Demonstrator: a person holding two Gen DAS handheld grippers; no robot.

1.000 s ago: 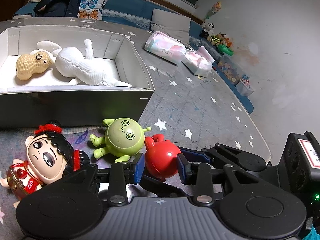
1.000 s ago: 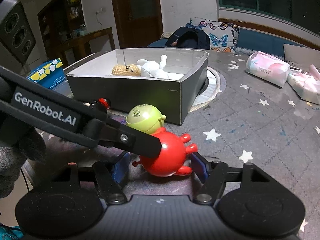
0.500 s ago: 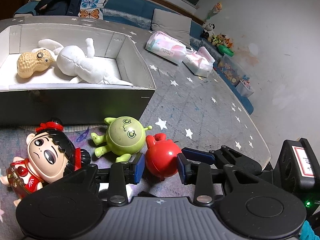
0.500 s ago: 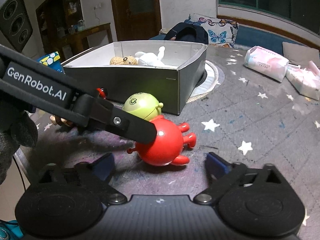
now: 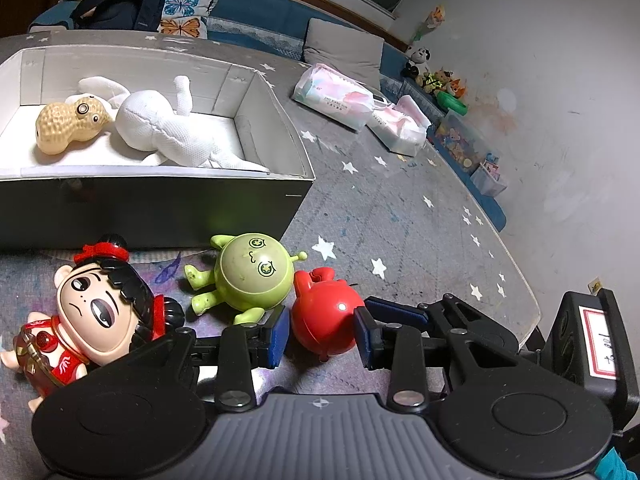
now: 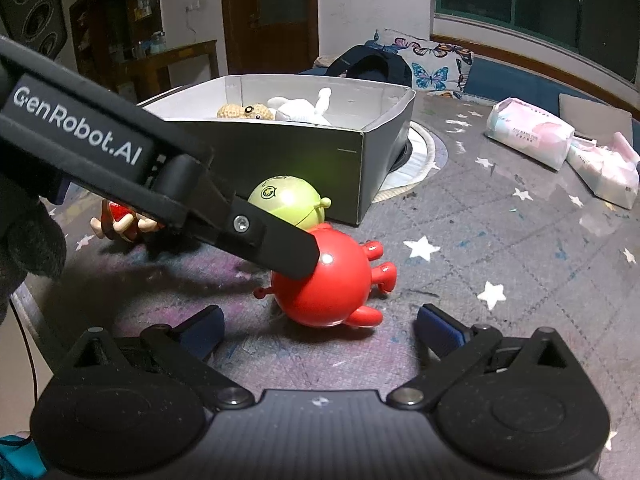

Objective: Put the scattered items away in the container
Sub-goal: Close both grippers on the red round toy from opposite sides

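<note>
Two toys, peanut (image 5: 66,126) and white doll (image 5: 160,128), in box (image 5: 160,208). Three remain on surface (image 5: 400,216) at box's 6 o'clock. Left gripper (image 5: 320,330) fingers clamp red toy (image 5: 324,316); right gripper (image 6: 320,326) fingers, just opened, stand wide, clear of it.

Grey star-print mat (image 5: 400,216), bearing grey box (image 5: 168,204), green toy (image 5: 248,276), red toy (image 5: 324,320), doll (image 5: 96,312), tissue packs (image 5: 336,94)
</note>
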